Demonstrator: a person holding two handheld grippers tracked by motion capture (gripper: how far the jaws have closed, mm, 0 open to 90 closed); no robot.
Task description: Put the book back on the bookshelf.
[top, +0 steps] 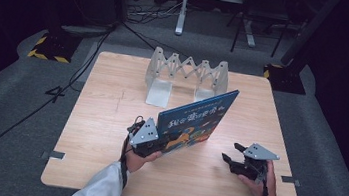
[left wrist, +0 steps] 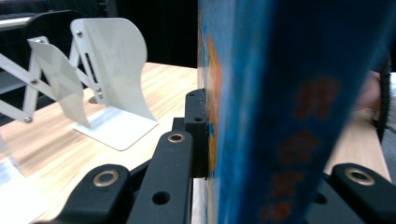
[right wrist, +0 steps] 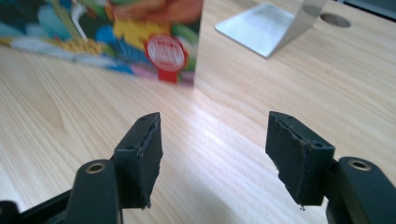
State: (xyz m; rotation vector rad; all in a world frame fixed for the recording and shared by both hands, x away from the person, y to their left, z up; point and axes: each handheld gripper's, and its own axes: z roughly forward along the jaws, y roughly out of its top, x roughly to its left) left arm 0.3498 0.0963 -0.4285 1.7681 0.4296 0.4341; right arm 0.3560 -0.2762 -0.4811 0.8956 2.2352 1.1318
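Note:
A blue picture book [top: 195, 118] stands upright on its bottom edge in the middle of the wooden table [top: 104, 119], leaning slightly. My left gripper [top: 159, 144] is shut on the book's lower left corner. In the left gripper view the book's spine [left wrist: 280, 116] rises between the jaws, with one pad [left wrist: 198, 130] pressed flat against the cover. My right gripper [top: 232, 153] sits low over the table to the right of the book, open and with nothing in it. In the right gripper view its jaws [right wrist: 215, 154] stand wide apart and the book's corner [right wrist: 140, 37] lies farther ahead.
A grey metal expanding book rack [top: 186, 71] stands at the back of the table, its flat base plates facing the book [left wrist: 116, 128] [right wrist: 261, 28]. Cables and stands sit on the floor beyond the table.

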